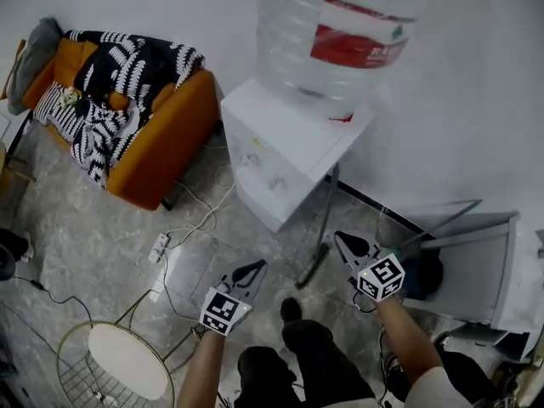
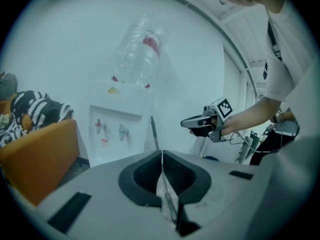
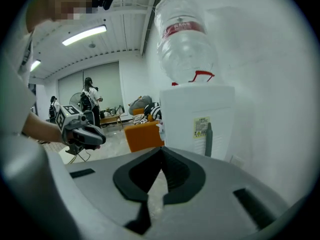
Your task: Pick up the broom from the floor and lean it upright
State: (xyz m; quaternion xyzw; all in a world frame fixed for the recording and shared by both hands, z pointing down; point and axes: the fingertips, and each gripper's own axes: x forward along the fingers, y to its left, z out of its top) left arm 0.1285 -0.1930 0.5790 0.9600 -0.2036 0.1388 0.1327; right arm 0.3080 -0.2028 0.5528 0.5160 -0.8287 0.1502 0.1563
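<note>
With the broom point(image 1: 325, 219) propped against the water dispenser point(image 1: 280, 143), draw the left claw point(image 1: 253, 270) and right claw point(image 1: 347, 245), both closed empty, clear without nudging its handle.

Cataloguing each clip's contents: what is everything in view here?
water dispenser: one, white, against the wall, clear bottle on top
broom: one, dark handle, leaning upright against the dispenser
sofa: one, orange, far left, black-and-white throw on it
power strip: one, white, floor, cables attached
round table: one, white top, lower left
container: one, grey, right, by the wall
left gripper: one, grey, shut, empty
right gripper: one, grey, shut, empty
</note>
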